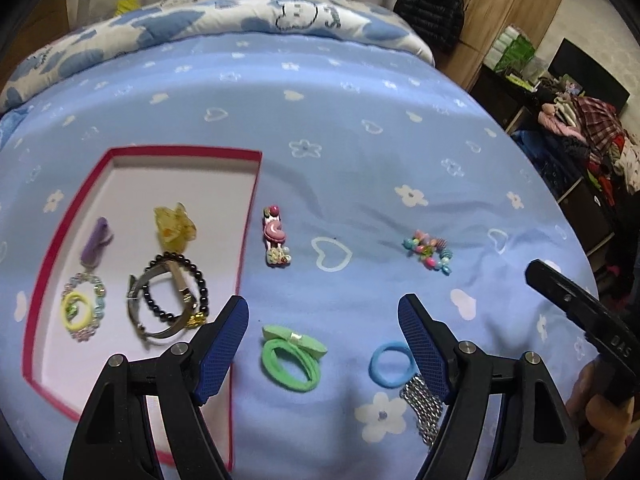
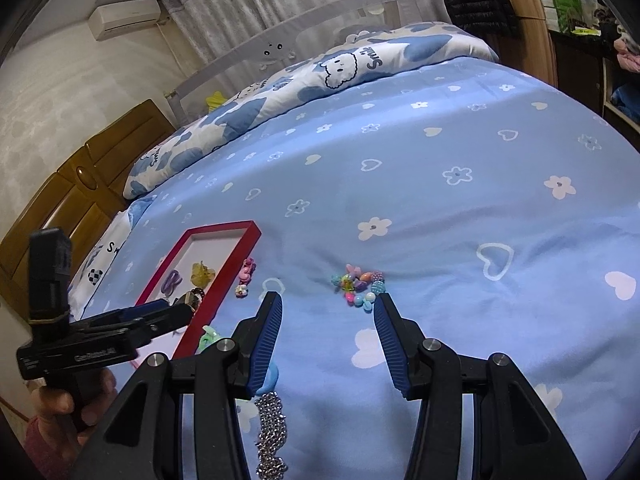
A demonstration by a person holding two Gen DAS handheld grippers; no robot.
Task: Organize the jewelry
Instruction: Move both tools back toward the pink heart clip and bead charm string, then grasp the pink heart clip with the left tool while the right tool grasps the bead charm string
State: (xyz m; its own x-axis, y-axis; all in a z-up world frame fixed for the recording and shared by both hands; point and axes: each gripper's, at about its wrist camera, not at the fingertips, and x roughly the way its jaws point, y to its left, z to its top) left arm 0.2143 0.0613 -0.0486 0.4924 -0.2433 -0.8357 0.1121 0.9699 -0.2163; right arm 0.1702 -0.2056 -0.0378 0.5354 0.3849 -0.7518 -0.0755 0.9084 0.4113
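My left gripper (image 1: 320, 306) is open and hovers just above a green hair tie with a bow (image 1: 290, 360), without touching it. A blue hair tie (image 1: 392, 364) and a silver chain (image 1: 424, 408) lie by its right finger. A pink hair clip (image 1: 275, 236) rests beside the red-rimmed box (image 1: 248, 216), which holds a yellow claw clip (image 1: 176, 228), a black bead bracelet (image 1: 176, 288) and other pieces. My right gripper (image 2: 327, 298) is open and empty, its tips just short of a colourful bead bracelet (image 2: 360, 284). The silver chain (image 2: 272, 432) lies under its left finger.
Everything lies on a blue bedsheet (image 1: 360, 160) printed with hearts and flowers. A rolled cloud-print quilt (image 1: 240, 20) lies along the far side. A person's hand (image 2: 60, 400) holds the left gripper's handle. Shelves and piled clothes (image 1: 592, 136) stand beyond the bed's right edge.
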